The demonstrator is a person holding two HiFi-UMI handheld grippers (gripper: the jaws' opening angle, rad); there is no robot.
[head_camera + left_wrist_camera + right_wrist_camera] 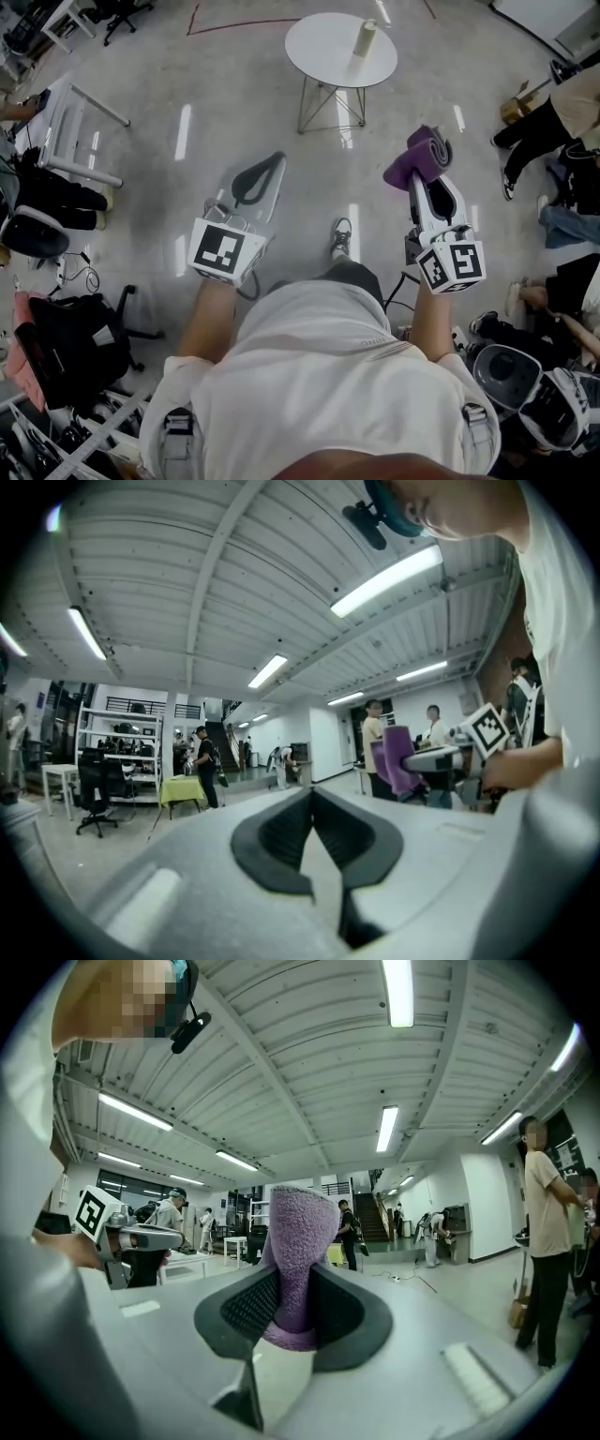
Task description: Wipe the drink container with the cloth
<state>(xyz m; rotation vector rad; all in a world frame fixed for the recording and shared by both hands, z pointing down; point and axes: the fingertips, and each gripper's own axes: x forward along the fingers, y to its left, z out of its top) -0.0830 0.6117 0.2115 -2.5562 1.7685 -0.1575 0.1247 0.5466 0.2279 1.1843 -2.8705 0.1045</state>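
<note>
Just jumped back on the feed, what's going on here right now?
A person stands holding a tool in each hand. The right tool is clamped on a purple cloth, which sticks up from between its jaws. The left tool is shut and empty. The drink container stands upright on the round white table ahead of the person, apart from both tools, so the wiping has not begun.

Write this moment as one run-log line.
left tool: shut, empty | right tool: shut on purple cloth | drink container: standing on round table, untouched
</note>
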